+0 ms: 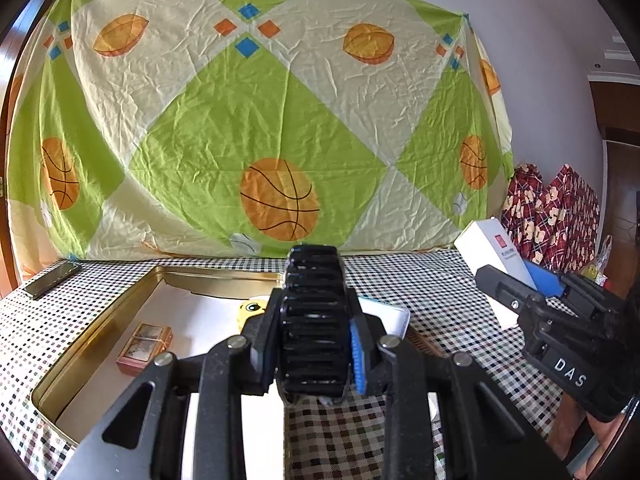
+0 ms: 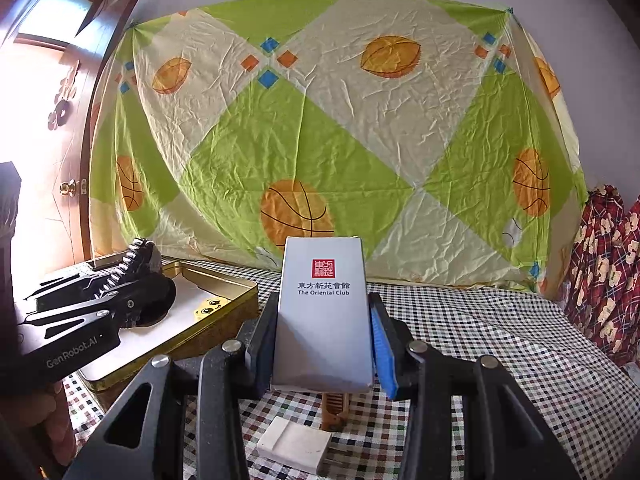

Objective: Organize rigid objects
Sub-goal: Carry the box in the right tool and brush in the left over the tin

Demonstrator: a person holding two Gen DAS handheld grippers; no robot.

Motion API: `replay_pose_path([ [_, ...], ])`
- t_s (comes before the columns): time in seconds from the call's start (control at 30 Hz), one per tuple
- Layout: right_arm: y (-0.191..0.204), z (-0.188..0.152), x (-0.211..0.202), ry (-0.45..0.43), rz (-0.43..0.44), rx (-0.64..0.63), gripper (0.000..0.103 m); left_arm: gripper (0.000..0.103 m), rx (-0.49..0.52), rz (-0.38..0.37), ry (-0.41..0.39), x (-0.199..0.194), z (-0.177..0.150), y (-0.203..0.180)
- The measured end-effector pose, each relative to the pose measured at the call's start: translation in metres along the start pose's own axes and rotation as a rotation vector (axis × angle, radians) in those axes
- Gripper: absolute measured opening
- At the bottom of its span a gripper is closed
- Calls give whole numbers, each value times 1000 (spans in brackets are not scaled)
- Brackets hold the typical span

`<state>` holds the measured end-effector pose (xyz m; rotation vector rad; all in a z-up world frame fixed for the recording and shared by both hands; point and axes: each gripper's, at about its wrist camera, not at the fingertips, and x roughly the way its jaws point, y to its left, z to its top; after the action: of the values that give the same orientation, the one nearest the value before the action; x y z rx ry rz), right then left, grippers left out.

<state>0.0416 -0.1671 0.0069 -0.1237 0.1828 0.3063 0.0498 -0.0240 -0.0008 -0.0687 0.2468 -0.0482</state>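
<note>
The table (image 1: 440,312) fills the bottom half of both views. It wears a cloth with small dark and white checks. Behind it, across the top and middle of each view, hangs a big wrinkled sheet (image 1: 260,112) with green and cream diamonds and orange basketballs. The wall above is plain white. In the right wrist view, a brown door (image 2: 76,152) with a gold knob stands at the far left, bright with sun. Red patterned fabric (image 2: 608,280) sits at the right edge.

A gold tin tray (image 1: 132,300) lies at the lower left of the left wrist view. Inside it are a small pink box (image 1: 145,348) and a yellow toy (image 1: 252,307) with a face.

The left gripper (image 1: 316,344) is closed tight on a black ribbed hair clip (image 1: 314,320), held above the tray's right end. The right gripper (image 2: 324,336) squeezes a white box (image 2: 324,312) with a red stamp, held up over the checked cloth in the middle. Below it lie a small white block (image 2: 294,444) and a wooden comb (image 2: 334,408).
</note>
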Motion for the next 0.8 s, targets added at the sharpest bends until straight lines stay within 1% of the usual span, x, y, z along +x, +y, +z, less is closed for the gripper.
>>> replay_pose_path([
  [0.37, 21, 2, 5, 1, 48, -10, 44, 27, -15, 6, 2, -5, 0, 11],
  [0.8, 46, 4, 10, 1, 82, -41, 44, 27, -32, 28, 4, -10, 0, 27],
])
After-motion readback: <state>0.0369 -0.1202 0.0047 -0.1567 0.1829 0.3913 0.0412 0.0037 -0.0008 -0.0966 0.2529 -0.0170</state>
